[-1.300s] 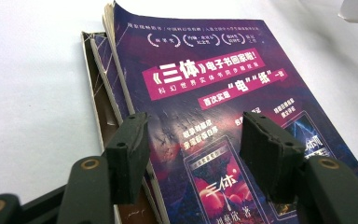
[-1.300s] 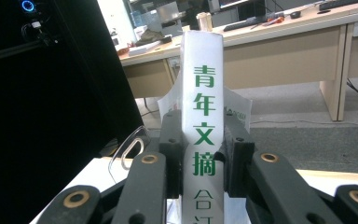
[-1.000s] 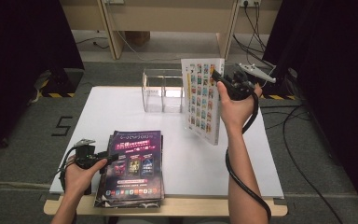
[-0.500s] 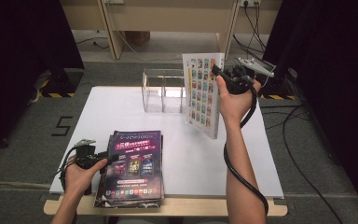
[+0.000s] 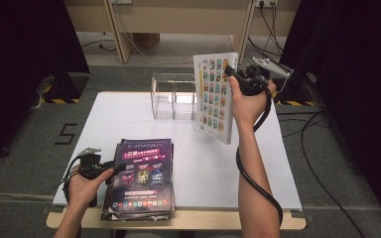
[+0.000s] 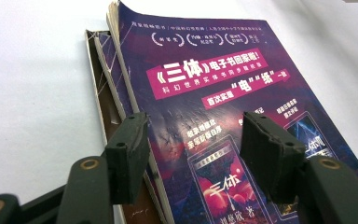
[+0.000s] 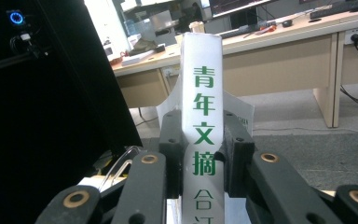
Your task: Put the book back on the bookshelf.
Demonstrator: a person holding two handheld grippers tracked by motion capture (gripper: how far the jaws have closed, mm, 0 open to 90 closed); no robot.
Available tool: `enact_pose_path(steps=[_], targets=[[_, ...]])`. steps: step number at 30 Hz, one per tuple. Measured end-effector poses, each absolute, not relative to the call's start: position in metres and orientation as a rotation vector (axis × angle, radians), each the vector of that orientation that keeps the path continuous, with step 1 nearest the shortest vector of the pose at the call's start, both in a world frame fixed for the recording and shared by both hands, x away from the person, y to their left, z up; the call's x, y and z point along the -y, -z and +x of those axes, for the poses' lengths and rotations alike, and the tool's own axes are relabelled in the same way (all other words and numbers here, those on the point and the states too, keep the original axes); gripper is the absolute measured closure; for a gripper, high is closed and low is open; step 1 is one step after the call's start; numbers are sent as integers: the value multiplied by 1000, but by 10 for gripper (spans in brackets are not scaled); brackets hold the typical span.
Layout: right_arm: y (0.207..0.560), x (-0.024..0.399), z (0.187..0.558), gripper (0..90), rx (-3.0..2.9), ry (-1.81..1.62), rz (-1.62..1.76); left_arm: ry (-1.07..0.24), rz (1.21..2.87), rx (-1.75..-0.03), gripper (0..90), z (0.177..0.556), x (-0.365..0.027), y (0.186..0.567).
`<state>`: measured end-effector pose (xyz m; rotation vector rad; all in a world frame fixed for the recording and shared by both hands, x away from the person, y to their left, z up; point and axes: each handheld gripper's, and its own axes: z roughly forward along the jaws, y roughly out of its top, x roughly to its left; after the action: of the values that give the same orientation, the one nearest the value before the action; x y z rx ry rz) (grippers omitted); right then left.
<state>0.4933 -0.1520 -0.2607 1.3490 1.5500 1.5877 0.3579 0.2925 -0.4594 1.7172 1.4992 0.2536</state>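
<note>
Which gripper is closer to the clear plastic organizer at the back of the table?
The right. The right gripper holds a white book upright just beside the clear organizer. The left gripper is at the table's near edge, over the purple magazine stack.

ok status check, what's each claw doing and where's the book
Right claw shut on the white book, held upright in the air beside the clear organizer. Left claw open over the magazine stack. Nothing in the way.
</note>
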Motion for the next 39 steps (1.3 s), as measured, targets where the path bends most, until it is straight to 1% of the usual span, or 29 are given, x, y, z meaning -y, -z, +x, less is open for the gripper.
enact_pose_path(steps=[13, 39], targets=[[258, 146, 502, 743, -1547, -1596, 1357, -255, 1711, -1498, 412, 358, -293, 460], [256, 142, 533, 743, -1517, -1596, 1385, -245, 1720, -1501, 411, 359, -294, 462]])
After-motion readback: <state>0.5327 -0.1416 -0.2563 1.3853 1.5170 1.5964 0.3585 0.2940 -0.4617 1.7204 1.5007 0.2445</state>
